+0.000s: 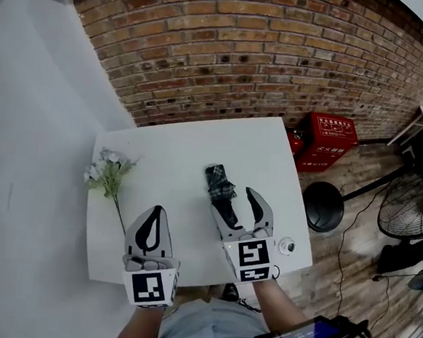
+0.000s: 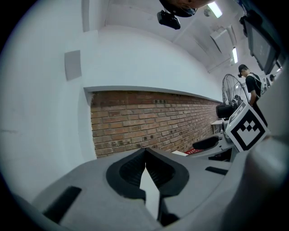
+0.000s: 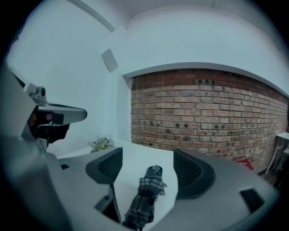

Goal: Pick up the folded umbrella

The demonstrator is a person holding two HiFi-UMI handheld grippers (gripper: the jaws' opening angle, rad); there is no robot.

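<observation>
The folded umbrella [image 1: 220,185], plaid with a dark handle end, lies on the white table [image 1: 191,148] pointing away from me. My right gripper [image 1: 234,201] is open and straddles its near end, one finger on each side, pads apart from the fabric. In the right gripper view the umbrella [image 3: 147,191] lies between the wide jaws of that right gripper [image 3: 148,169]. My left gripper [image 1: 157,211] hovers to the left over bare table, shut with nothing in it; its fingertips [image 2: 145,151] touch.
A small bunch of flowers [image 1: 108,169] lies at the table's left edge. A small round object [image 1: 286,246] sits at the near right corner. Right of the table are red crates [image 1: 329,141], a black round stool [image 1: 324,206] and a floor fan [image 1: 413,206]. A brick wall stands behind.
</observation>
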